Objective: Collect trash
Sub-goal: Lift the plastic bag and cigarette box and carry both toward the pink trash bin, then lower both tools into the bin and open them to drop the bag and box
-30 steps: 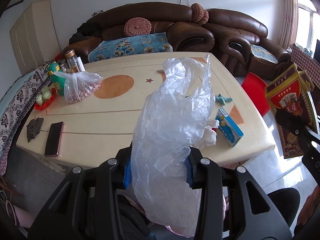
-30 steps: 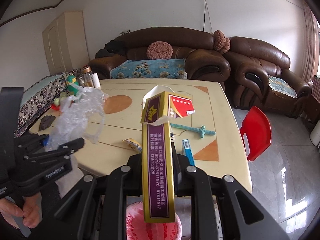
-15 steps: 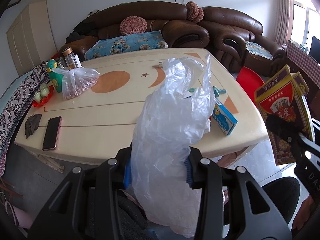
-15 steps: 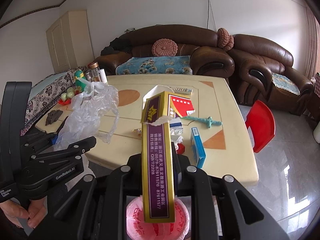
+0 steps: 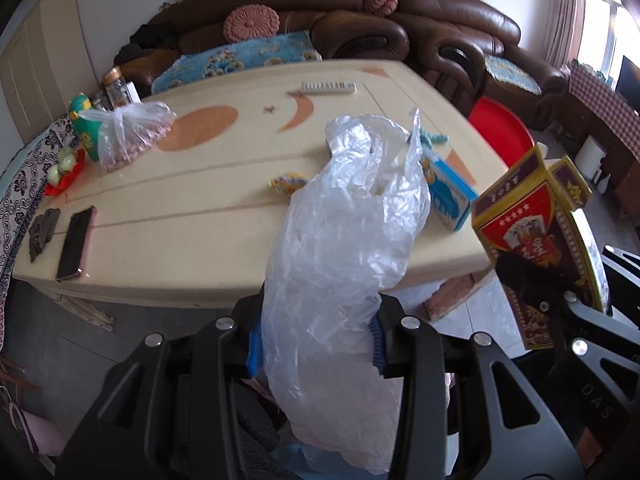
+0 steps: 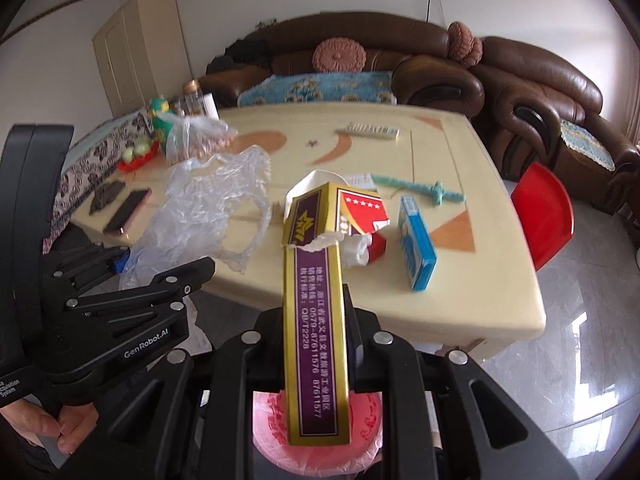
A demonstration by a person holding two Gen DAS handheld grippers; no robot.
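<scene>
Holding trash off the table's (image 6: 516,312) near edge: left gripper (image 5: 316,340) jaws pinch a bag (image 5: 352,240), right gripper (image 6: 316,344) jaws clamp a carton (image 6: 314,320) above a pink bin (image 6: 272,436), likely for dropping.

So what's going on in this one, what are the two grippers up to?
A person is clearing a table with a gripper in each hand. The left gripper is clamped on a crumpled clear plastic bag; the right gripper is shut on a torn purple and gold card box. Both are held off the table's near edge, the box above a pink-lined bin. A blue box and a phone lie on the table.
</scene>
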